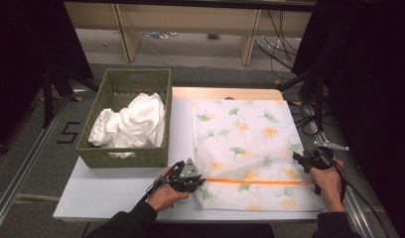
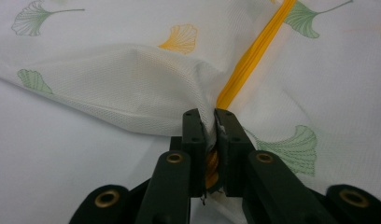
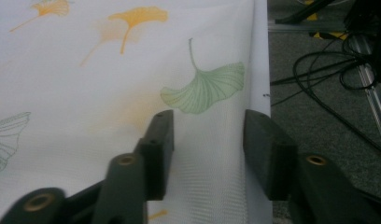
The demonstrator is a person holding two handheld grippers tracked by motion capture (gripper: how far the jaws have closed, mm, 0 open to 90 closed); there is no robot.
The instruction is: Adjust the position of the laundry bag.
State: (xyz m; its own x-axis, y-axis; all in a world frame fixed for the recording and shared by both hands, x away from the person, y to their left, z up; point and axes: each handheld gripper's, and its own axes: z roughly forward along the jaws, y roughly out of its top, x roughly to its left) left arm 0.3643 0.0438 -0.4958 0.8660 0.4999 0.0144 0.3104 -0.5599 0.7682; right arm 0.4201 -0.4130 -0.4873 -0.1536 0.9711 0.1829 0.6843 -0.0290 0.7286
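— What's the biggest thing out there?

— The white tabletop (image 1: pixel 116 191). Most of its right half is covered by a white mesh laundry bag (image 1: pixel 245 148) printed with green and yellow ginkgo leaves, lying flat. An orange zipper (image 1: pixel 255 182) runs across it near the edge closest to the person.

— And at the left?

— A woven green basket (image 1: pixel 122 156) at about ten o'clock from the bag, just beside it, sitting at the tabletop's left edge. Crumpled white cloth (image 1: pixel 133 121) is piled inside.

— Where are the hands?

— Both come in from six o'clock. The left hand's claw (image 1: pixel 196 180) is at the bag's left edge, right at the end of the zipper. In the left gripper view that left claw (image 2: pixel 212 122) is closed tight on the bag's mesh where the zipper (image 2: pixel 254 56) ends, and the fabric is pulled up into a small ridge towards the jaws.

— And the other one?

— The right claw (image 1: pixel 302 159) sits at the bag's right edge, about three o'clock on the bag, a little beyond the zipper line. In the right gripper view the right claw (image 3: pixel 208 122) stands parted over the bag (image 3: pixel 86 74), one jaw over the fabric and the other at its edge; it isn't pinching anything that I can see. Beyond that edge there's grey floor (image 3: pixel 328 116) with black cables (image 3: pixel 319 79).
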